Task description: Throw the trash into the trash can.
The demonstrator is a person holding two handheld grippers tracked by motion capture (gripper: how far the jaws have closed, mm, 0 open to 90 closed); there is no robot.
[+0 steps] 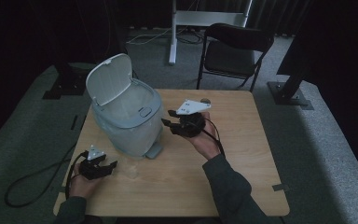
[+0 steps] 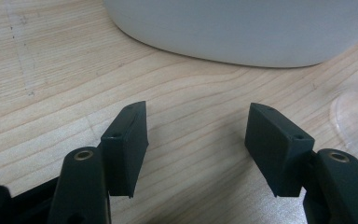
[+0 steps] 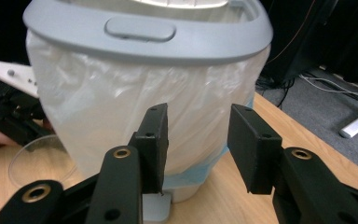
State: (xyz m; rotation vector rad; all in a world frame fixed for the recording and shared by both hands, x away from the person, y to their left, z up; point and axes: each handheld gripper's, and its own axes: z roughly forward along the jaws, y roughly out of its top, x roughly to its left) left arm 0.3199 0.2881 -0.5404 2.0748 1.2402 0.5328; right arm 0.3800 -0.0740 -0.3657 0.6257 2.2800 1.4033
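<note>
Nearest the person, the left tool (image 1: 103, 167) sits low over the near-left part of the tabletop (image 1: 242, 154), its jaws spread with only bare wood between them. In the left gripper view those jaws stand wide apart above the grain, the pale base of the bin (image 2: 242, 32) just ahead of them and a clear disc (image 2: 356, 126) lying flat on the wood at their right – a see-through round piece that is near the bin's foot and touches neither jaw. From above, the disc (image 1: 131, 171) is a faint patch just right of the left tool. Farther in, the right tool (image 1: 169, 122) is held level beside the bin (image 1: 130, 116), pointing at its side from the right; its jaws are partly spread and pinch nothing. In the right gripper view the jaws frame the bin's wall, where a white bag (image 3: 121, 112) lines it and hangs out under the grey rim (image 3: 205, 49), with a blue edge of the bag showing low down near the base. The tool's tips are close to the bag – whether they touch it cannot be told. The bin stands upright on the left half of the tabletop, its lid (image 1: 108, 78) swung up and back so the mouth is open, and a small pedal (image 1: 154, 151) juts from its foot towards the person. Beyond the tabletop's far edge a dark folding chair (image 1: 235, 51) stands on the grey carpet, and behind it a white stand (image 1: 173, 32) rises at the back of the room.
</note>
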